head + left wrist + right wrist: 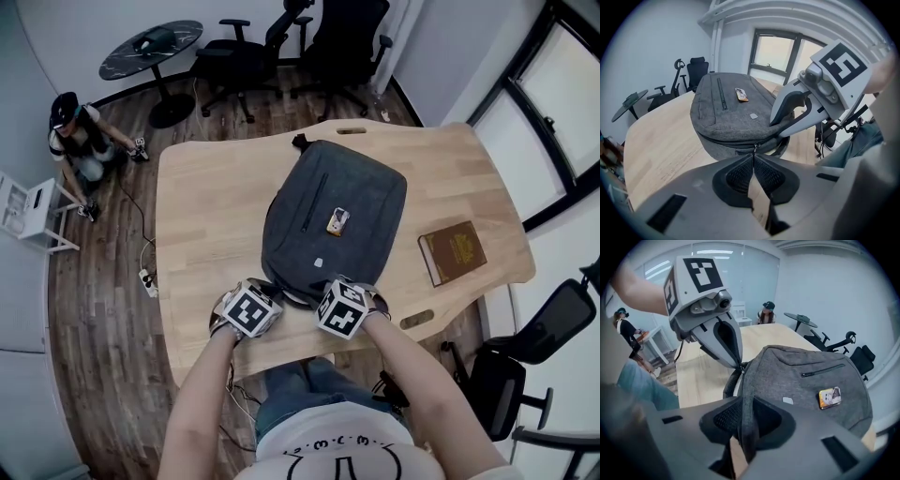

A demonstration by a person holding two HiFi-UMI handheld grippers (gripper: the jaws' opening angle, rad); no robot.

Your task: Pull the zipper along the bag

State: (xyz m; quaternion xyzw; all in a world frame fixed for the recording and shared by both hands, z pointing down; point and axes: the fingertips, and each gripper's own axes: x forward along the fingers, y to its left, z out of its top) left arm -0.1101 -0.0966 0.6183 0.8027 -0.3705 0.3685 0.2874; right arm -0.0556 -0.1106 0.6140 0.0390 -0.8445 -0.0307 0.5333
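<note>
At about 10 o'clock from the worktop [206, 216], a person [80, 141] crouches on the wood floor, with a round dark table [150, 49] and black office chairs [239, 56] off toward 11 and 12 o'clock. A grey backpack [347, 187] lies flat in the middle of the pale wooden worktop, front face up, its near end pointing at 6 o'clock toward the person who holds the tools. The left hand-held gripper [754, 153] sits at roughly 7 o'clock of the backpack. Its jaws are pressed together with the small metal zipper pull [755, 149] pinched at their tips, right on the dark zipper line that runs round the backpack's near end. The right hand-held gripper [745, 401] is just beside it, at about 6 o'clock of the backpack. Its jaws are clamped on a fold of the grey fabric at the backpack's edge, which stands up between the pads. On the backpack's face a closed pocket zipper [314, 202] runs lengthwise, and a small picture badge [337, 221] lies to its right. A brown book [452, 251] rests on the worktop at about 4 o'clock of the backpack, apart from it.
</note>
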